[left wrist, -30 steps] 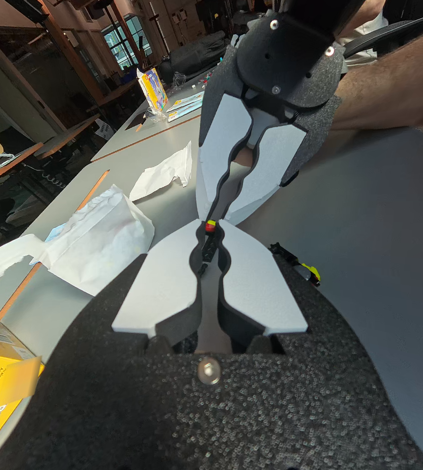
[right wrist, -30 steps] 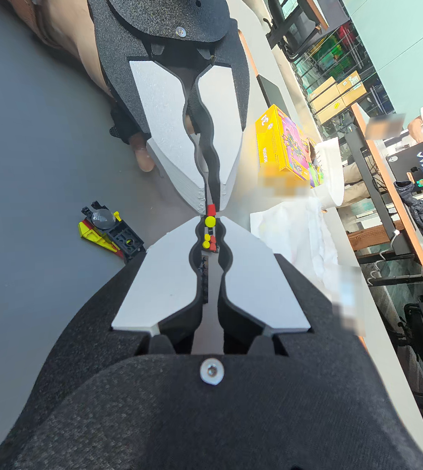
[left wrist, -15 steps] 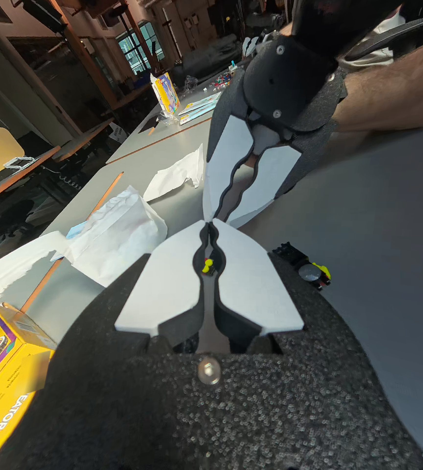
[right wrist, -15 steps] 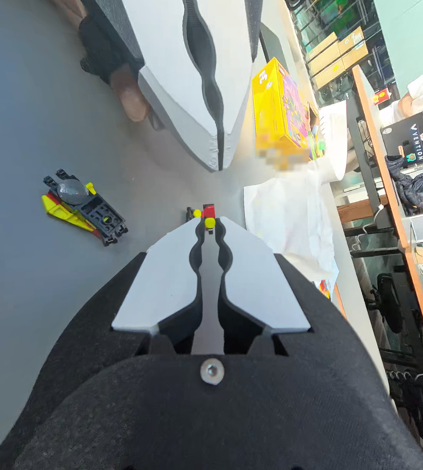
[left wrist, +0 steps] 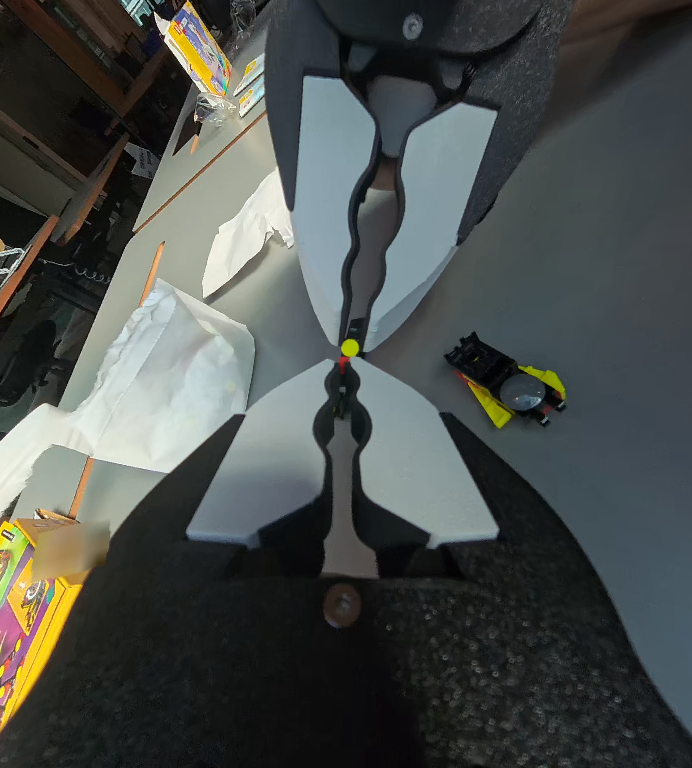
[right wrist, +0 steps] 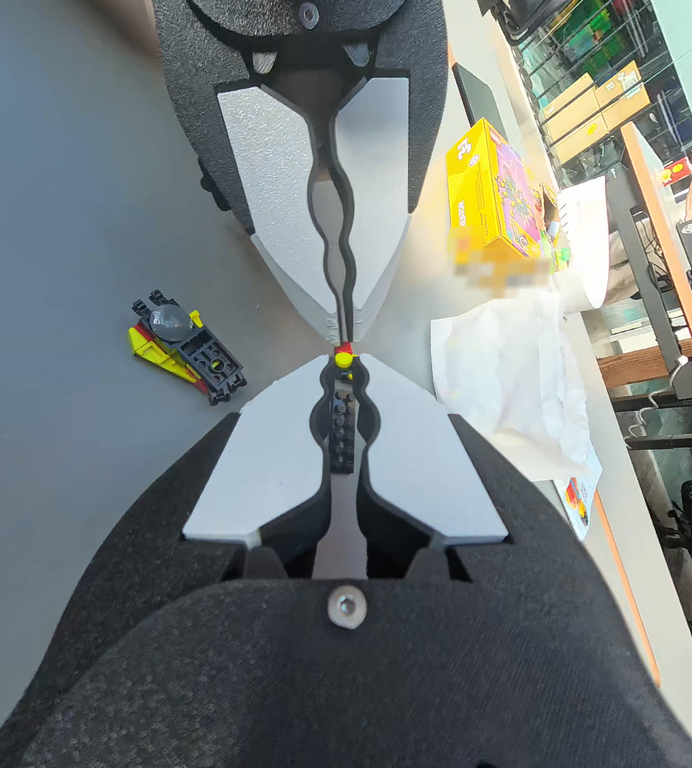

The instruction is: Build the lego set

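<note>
Tip to tip at frame centre, my right gripper (right wrist: 345,370) was clamped on the black studded lego strip (right wrist: 343,432) and my left gripper (left wrist: 343,365) pinched narrow on a small red piece (left wrist: 342,365), so I judged this the joining step, needing a straight, aligned push.

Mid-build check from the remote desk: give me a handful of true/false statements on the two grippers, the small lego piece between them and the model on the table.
1. The left gripper and right gripper meet tip to tip. True.
2. The right gripper holds a black studded plate. True.
3. The black and yellow model is held in a gripper. False: it lies on the grey table, apart from both.
4. A round yellow stud shows at the fingertips. True.
5. The yellow lego box lies beside the model. False: it lies across the grippers, near the white paper bag.
</note>
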Action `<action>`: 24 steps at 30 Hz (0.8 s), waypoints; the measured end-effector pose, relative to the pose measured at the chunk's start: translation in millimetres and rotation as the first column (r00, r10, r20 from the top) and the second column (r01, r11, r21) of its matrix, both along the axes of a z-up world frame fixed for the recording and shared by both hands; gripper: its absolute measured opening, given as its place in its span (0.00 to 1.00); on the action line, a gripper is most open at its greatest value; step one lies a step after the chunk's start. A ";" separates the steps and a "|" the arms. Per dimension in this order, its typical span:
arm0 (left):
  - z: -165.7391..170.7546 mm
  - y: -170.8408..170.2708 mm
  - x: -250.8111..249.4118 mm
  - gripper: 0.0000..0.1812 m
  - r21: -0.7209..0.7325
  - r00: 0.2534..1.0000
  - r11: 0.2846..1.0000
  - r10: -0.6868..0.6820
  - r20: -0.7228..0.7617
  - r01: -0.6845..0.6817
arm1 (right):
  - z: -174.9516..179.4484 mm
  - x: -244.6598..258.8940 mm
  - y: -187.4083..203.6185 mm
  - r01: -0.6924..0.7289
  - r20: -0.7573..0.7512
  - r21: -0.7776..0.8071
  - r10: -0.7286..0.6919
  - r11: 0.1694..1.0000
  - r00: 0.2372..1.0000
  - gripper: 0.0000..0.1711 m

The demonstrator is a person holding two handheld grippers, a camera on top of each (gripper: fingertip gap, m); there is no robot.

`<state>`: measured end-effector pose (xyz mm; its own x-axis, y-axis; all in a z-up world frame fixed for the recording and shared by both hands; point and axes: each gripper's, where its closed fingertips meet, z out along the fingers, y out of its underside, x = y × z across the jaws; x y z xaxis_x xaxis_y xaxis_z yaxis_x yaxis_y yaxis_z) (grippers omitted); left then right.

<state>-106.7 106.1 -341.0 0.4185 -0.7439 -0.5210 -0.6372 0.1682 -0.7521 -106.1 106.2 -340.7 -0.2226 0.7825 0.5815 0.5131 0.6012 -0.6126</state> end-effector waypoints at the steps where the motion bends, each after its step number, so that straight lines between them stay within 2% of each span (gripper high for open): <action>1: -1.0 -2.0 0.9 0.05 -0.006 1.000 1.000 -0.012 0.006 0.012 | 1.6 0.7 0.5 -0.001 -0.011 -0.009 0.001 1.000 1.000 0.04; 8: -2.7 -3.3 3.6 0.12 -0.034 0.999 0.999 -0.037 0.039 0.039 | 5.4 2.6 -7.5 -0.061 -0.056 -0.104 0.056 0.993 0.997 0.04; 12: -1.4 -6.9 6.9 0.04 -0.034 0.997 0.997 -0.065 0.041 0.067 | 5.3 2.7 -11.4 -0.088 -0.063 -0.107 0.081 0.990 0.995 0.04; 17: -4.1 -5.3 5.4 0.04 -0.048 0.999 0.998 -0.043 0.025 0.044 | 2.2 2.7 -9.7 -0.077 -0.060 -0.162 0.068 0.984 0.996 0.05; 24: -10.5 -6.3 6.9 0.04 -0.047 0.999 0.998 -0.037 -0.028 0.036 | -5.2 1.2 -11.7 -0.078 -0.033 -0.145 0.074 0.986 0.997 0.04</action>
